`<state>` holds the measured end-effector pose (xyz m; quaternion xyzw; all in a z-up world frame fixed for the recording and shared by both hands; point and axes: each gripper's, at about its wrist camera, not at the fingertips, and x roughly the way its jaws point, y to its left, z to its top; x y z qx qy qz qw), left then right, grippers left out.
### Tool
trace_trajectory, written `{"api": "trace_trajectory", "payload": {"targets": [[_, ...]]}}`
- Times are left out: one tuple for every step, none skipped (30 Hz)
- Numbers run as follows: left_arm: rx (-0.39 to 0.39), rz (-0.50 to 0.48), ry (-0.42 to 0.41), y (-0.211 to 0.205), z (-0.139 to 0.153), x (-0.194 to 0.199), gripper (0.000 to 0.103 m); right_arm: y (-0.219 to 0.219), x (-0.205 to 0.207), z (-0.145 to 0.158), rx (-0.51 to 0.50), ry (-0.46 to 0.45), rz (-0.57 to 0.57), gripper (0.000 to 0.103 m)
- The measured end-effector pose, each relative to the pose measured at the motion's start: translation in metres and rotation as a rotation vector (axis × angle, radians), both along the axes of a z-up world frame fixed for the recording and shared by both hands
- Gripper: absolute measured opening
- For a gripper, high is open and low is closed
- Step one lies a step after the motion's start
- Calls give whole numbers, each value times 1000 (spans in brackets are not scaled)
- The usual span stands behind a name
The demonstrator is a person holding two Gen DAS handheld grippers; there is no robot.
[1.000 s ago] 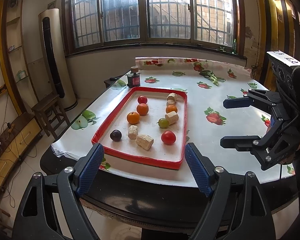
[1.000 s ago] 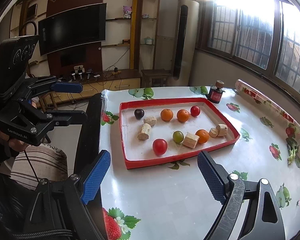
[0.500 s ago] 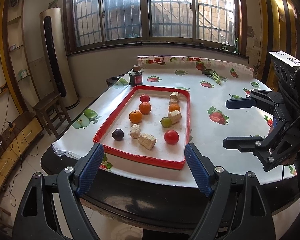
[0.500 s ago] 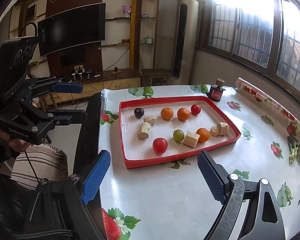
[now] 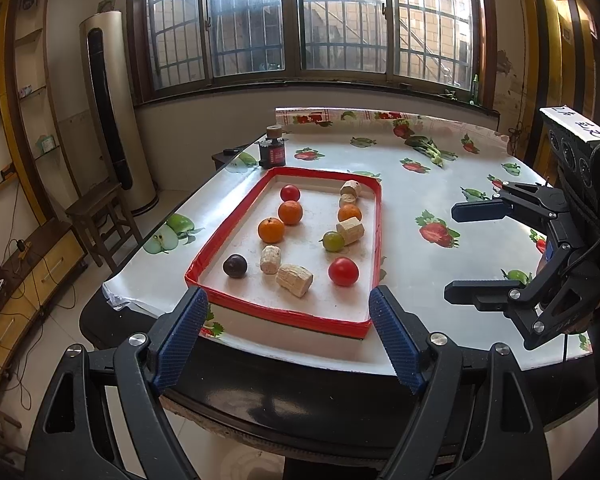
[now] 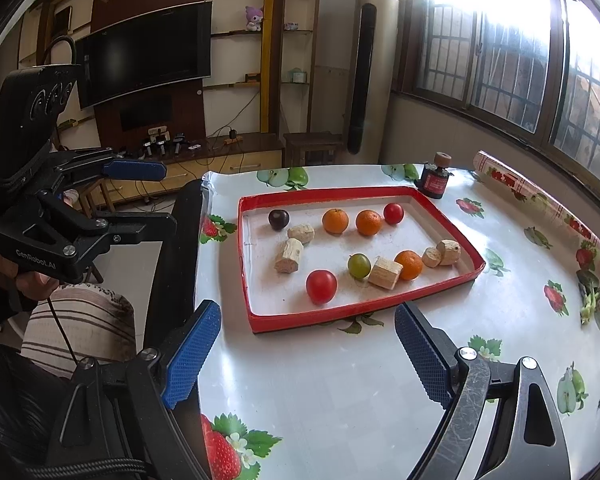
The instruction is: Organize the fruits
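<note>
tray: red-rimmed rectangular white tray [image 5: 374, 240], flat on bench covered with fruit-print white oilcloth [image 5: 432, 200]; the landmark for the rest
fruits: all inside tray, none held
red tomatoes: one round red tomato [image 5: 343, 271] near tray's front rim, a smaller red one [image 5: 290, 193] towards the far rim
oranges: two small round oranges [image 5: 271, 229] touching or nearly so along tray's left side, third orange [image 5: 349, 213] on right side
grape-like fruit: small green round fruit [image 5: 333, 241] mid tray, touching a pale block
plum: dark purple round fruit [image 5: 235, 266] at tray's front-left corner
pale chunks: five beige cut cylinder pieces [image 5: 294, 279] scattered among the fruit, two at far right corner
bottle: small dark bottle with red label and cork-coloured cap [image 5: 272, 152] just beyond tray's far-left corner
left tongs: left tongs [image 5: 288, 342] released, blue pads wide apart, nothing between, hovering off bench edge before tray's front rim
right tongs: right tongs [image 6: 308, 356] released, wide, empty, over the oilcloth beside tray's long side
</note>
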<state>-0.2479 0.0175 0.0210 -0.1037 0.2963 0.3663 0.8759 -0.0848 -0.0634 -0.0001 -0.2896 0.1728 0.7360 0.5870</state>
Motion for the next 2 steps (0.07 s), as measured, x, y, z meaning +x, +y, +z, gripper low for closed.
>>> {"api": "trace_trajectory", "payload": {"targets": [[-1,0,0,0,0,0,83,0,0,0,0,0,0,90],[-4,-2,1,0,-1,1,83,0,0,0,0,1,0,90]]}}
